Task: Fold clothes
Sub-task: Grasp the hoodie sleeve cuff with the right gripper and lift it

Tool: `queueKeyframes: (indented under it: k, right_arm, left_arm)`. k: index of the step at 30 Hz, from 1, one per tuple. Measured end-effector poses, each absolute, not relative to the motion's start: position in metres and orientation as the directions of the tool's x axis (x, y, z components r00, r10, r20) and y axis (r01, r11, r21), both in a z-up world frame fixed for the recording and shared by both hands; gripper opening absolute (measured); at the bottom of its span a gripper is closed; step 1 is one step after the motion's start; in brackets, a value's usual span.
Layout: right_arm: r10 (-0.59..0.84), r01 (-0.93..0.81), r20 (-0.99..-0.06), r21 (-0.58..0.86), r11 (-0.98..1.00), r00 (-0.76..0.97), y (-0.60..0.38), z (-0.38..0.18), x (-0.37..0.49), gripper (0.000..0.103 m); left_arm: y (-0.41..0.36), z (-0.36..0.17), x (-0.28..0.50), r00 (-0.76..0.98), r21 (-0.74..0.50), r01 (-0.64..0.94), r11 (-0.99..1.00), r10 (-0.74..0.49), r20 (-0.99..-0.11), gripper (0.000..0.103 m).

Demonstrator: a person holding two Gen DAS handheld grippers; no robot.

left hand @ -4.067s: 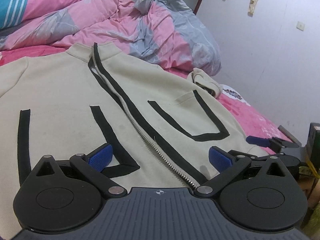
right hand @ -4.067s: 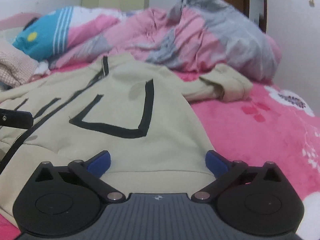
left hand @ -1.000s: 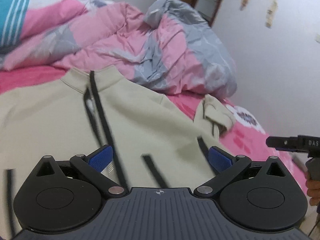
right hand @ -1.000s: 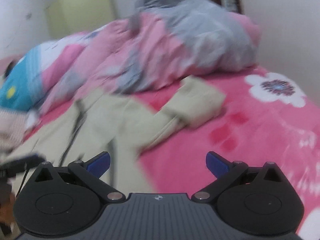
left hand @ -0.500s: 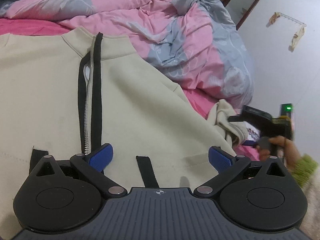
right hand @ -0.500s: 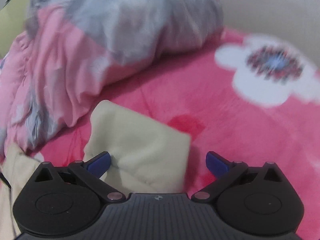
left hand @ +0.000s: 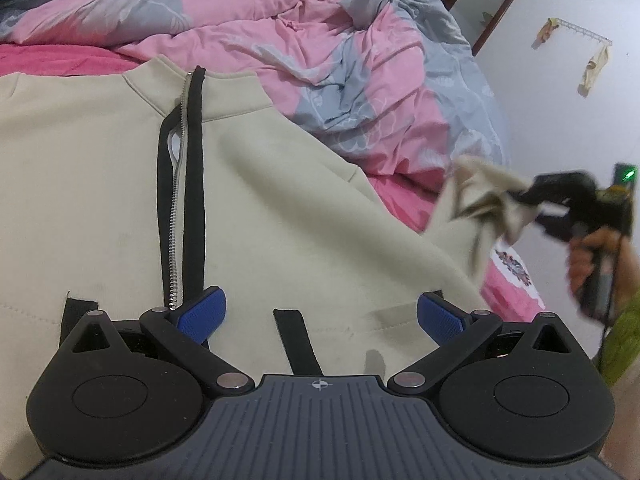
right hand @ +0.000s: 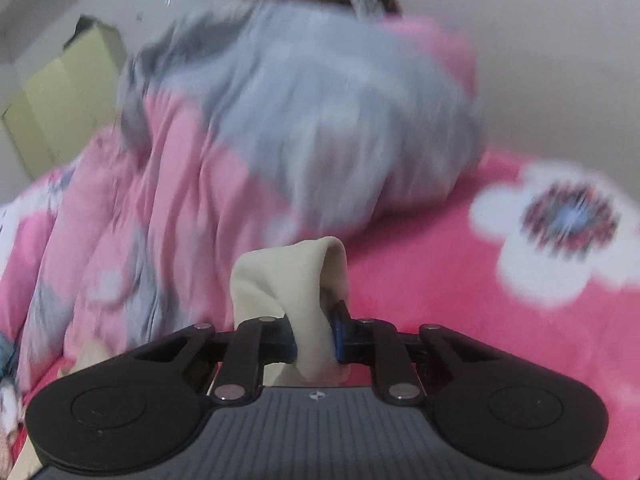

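Your right gripper (right hand: 316, 344) is closing on the cuff end of the cream zip-up jacket's sleeve (right hand: 288, 288); the bunched fabric sits pinched between its blue pads and folds up and forward past the fingertips. From your left wrist view, that same gripper (left hand: 532, 196) shows far off to the right, held in your right hand (left hand: 592, 256), with the sleeve (left hand: 476, 200) lifted clear of the bed and stretched back toward the jacket's shoulder.

Your left gripper (left hand: 320, 312) has its jaws spread wide, nothing between them. It hovers low over the chest of the cream zip-up jacket (left hand: 280, 208), which lies flat and front-up directly ahead, its black-edged metal zipper (left hand: 176, 216) running away from the left pad (left hand: 202, 312) toward the collar.

Beyond the jacket, a crumpled pink and grey quilt (left hand: 360, 64) is heaped at the far side. Ahead of the right gripper lies the pink bedsheet with a white flower print (right hand: 560, 232).
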State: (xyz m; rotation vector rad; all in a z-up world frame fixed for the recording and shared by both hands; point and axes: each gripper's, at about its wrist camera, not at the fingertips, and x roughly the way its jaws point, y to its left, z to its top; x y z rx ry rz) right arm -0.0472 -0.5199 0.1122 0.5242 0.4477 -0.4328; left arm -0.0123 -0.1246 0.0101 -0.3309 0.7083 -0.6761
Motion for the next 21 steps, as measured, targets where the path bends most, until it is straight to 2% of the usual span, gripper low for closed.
queueKeyframes:
  k: [4,6,10,12,15,18,19,20,21]
  right_arm:
    - [-0.359,0.543,-0.445,0.408,0.734,0.82,-0.555,0.132,-0.058,0.015]
    - [-0.388,0.569,-0.447,0.405,0.716,0.806,-0.569,0.127,-0.058,0.015]
    - [-0.407,0.658,-0.547,0.41,0.631,0.731,-0.594,0.084,-0.048,0.016]
    - [-0.39,0.709,-0.609,0.463,0.531,0.69,-0.608,0.058,-0.048,0.017]
    - [-0.37,0.727,-0.626,0.592,0.347,0.686,-0.62,0.027,-0.073,0.021]
    - [-0.411,0.718,-0.605,0.659,0.224,0.682,-0.617,0.019,-0.106,0.029]
    - [-0.429,0.717,-0.599,0.669,0.196,0.676,-0.615,0.019,-0.117,0.035]
    - [-0.444,0.723,-0.601,0.667,0.18,0.665,-0.611,0.022,-0.127,0.048]
    - [-0.448,0.733,-0.608,0.656,0.181,0.656,-0.606,0.026,-0.136,0.056]
  left_arm:
    - [-0.125,0.009,-0.011,0.56,-0.49,0.455,0.744,-0.667,-0.492,0.103]
    - [-0.126,0.01,-0.011,0.56,-0.485,0.456,0.746,-0.664,-0.496,0.103]
    - [-0.127,0.01,-0.01,0.558,-0.479,0.459,0.748,-0.663,-0.5,0.103]
    - [-0.127,0.009,-0.01,0.556,-0.48,0.46,0.747,-0.663,-0.5,0.103]
    - [-0.126,0.009,-0.01,0.555,-0.48,0.46,0.747,-0.664,-0.501,0.103]
    - [-0.126,0.009,-0.01,0.555,-0.479,0.459,0.748,-0.663,-0.502,0.103]
    - [-0.125,0.009,-0.01,0.555,-0.479,0.459,0.748,-0.663,-0.503,0.103]
    - [-0.125,0.009,-0.01,0.555,-0.479,0.459,0.748,-0.663,-0.503,0.103]
    - [-0.125,0.009,-0.01,0.555,-0.481,0.458,0.747,-0.663,-0.502,0.103]
